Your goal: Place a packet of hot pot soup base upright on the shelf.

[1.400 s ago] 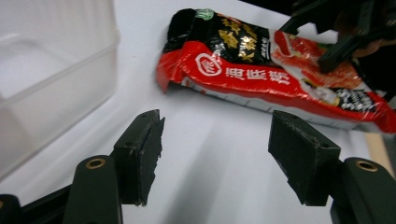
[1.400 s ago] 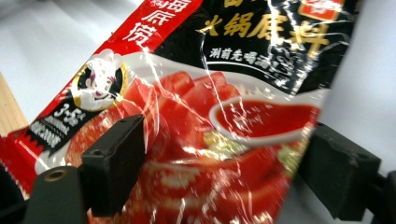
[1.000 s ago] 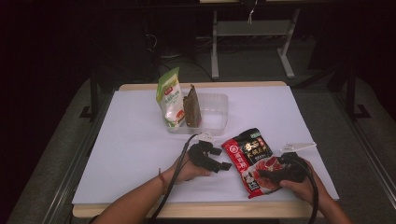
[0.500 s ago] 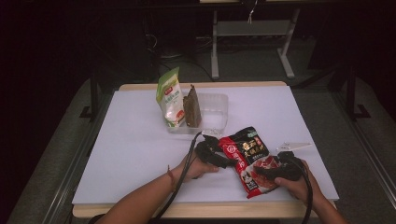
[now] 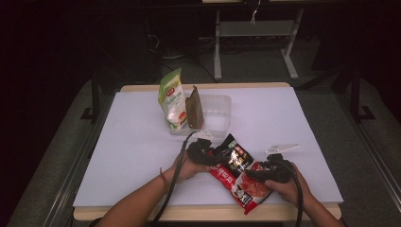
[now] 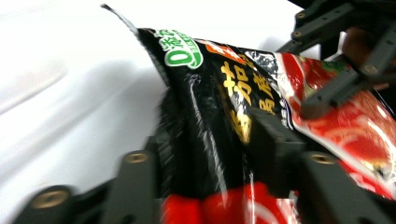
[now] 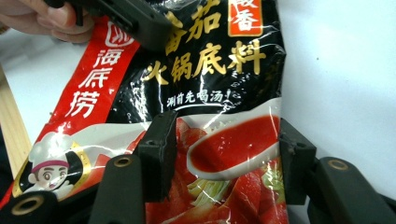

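Observation:
A red and black sauce packet (image 5: 235, 171) lies slanted near the table's front edge. My left gripper (image 5: 213, 158) holds its black upper end, and my right gripper (image 5: 253, 175) holds its red lower end. In the left gripper view the packet (image 6: 219, 107) bulges between the jaws of my left gripper (image 6: 212, 154), which have just been closing and press on it. In the right gripper view my right gripper (image 7: 224, 154) has just closed across the packet (image 7: 210, 70), one pad on each side. The left gripper (image 7: 135, 21) grips the far end there.
A clear plastic container (image 5: 218, 109) stands at the middle back of the white table (image 5: 132, 151). A green and white pouch (image 5: 171, 98) and a brown pouch (image 5: 194, 112) stand upright at its left side. The wooden table edge (image 5: 189, 213) runs along the front.
The left gripper moved right onto the packet's black end and closed. The right gripper closed on the red end. The packet has shifted and crumpled slightly between them.

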Tool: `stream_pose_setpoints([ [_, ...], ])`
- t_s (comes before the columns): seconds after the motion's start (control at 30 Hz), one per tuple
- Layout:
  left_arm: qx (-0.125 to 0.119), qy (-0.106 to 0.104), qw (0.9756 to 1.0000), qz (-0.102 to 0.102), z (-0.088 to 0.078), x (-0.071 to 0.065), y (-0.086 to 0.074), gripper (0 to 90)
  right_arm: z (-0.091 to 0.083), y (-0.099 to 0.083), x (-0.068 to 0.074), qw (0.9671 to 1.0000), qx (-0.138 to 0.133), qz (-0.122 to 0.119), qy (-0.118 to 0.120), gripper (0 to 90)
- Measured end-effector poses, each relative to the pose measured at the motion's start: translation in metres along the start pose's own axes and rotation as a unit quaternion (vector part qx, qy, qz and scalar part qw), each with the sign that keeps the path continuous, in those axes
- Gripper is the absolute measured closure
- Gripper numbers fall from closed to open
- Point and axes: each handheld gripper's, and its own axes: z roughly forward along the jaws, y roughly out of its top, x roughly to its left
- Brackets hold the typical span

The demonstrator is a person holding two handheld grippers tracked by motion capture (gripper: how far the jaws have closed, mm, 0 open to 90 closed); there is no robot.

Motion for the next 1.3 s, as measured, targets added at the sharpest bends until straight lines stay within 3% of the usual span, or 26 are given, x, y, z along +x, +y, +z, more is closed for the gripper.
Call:
stream_pose_setpoints([
  [0.1,-0.006,0.002,1.0,0.007,-0.005,0.002,-0.002,79.4,0.0,0.0,-0.001,1.0,-0.005,0.0,0.005,46.5],
  [0.17,-0.008,0.005,0.9998,0.02,-0.006,0.001,-0.003,82.9,-0.001,0.0,0.0,0.9999,-0.009,-0.004,0.004,46.3],
  [0.37,-0.039,0.019,0.9986,0.031,-0.01,-0.006,0.001,86.7,-0.003,0.0,0.001,0.9996,-0.02,-0.02,-0.004,43.2],
  [0.57,-0.094,0.028,0.994,0.049,-0.026,-0.012,0.01,88.6,-0.019,-0.004,-0.002,0.9987,-0.041,-0.029,-0.004,35.4],
  [0.7,-0.12,0.039,0.9906,0.052,-0.038,-0.014,0.014,88.9,-0.03,-0.008,-0.008,0.9982,-0.051,-0.029,-0.009,35.6],
  [0.87,-0.151,0.07,0.9839,0.065,-0.058,-0.016,0.021,89.1,-0.043,-0.01,-0.016,0.9965,-0.069,-0.027,-0.039,34.9],
  [0.97,-0.155,0.086,0.9814,0.073,-0.069,-0.016,0.024,89.0,-0.049,-0.012,-0.022,0.9957,-0.079,-0.015,-0.047,33.8],
  [1.07,-0.166,0.096,0.9786,0.075,-0.077,-0.016,0.025,88.9,-0.053,-0.014,-0.028,0.9937,-0.086,-0.018,-0.07,33.0],
  [1.13,-0.173,0.098,0.9772,0.074,-0.08,-0.015,0.025,89.0,-0.055,-0.015,-0.032,0.9908,-0.093,-0.023,-0.095,31.6],
  [1.2,-0.182,0.103,0.9752,0.071,-0.082,-0.014,0.025,88.9,-0.056,-0.016,-0.037,0.9889,-0.107,-0.016,-0.102,31.8],
  [1.3,-0.195,0.104,0.973,0.067,-0.085,-0.013,0.026,88.9,-0.056,-0.017,-0.039,0.983,-0.116,-0.046,-0.135,31.5],
])
